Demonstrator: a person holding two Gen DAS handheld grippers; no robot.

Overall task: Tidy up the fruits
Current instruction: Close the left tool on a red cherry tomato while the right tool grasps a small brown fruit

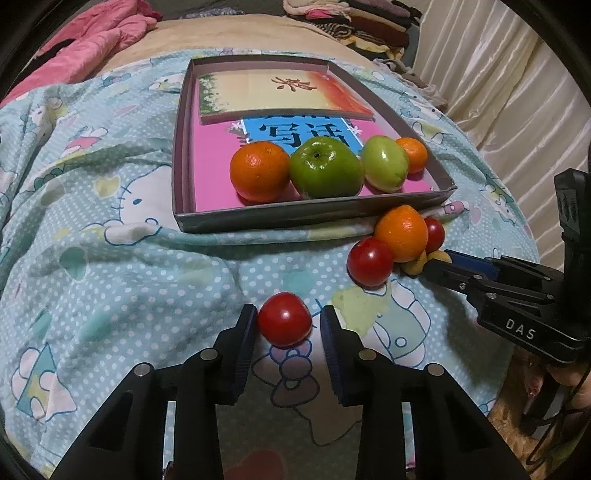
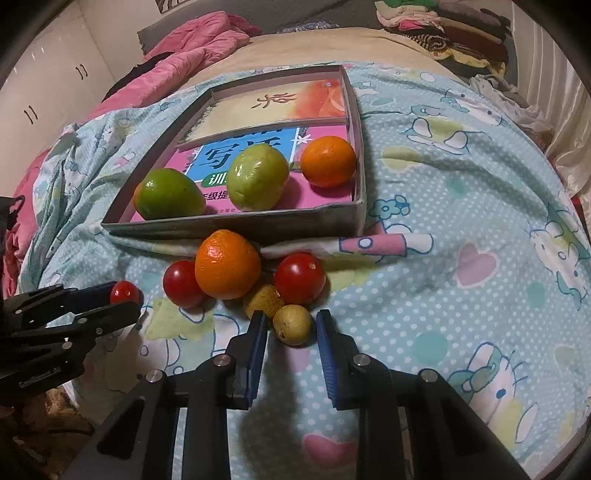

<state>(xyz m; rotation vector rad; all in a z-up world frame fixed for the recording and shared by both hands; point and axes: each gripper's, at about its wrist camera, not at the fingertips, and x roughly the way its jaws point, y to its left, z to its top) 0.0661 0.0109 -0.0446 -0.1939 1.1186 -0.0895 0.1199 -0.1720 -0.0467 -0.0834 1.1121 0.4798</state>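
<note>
On the cartoon-print bedsheet a small red tomato sits between the blue pads of my left gripper, which is shut on it. My right gripper is shut on a small brown fruit. Just behind lie another brown fruit, an orange and two red tomatoes, bunched against the front wall of a shallow cardboard box. In the box are a green apple, a pale green fruit and two oranges.
The box floor holds printed books at the back. A pink quilt lies at the far left of the bed, a pile of folded clothes at the far right. A curtain hangs to the right.
</note>
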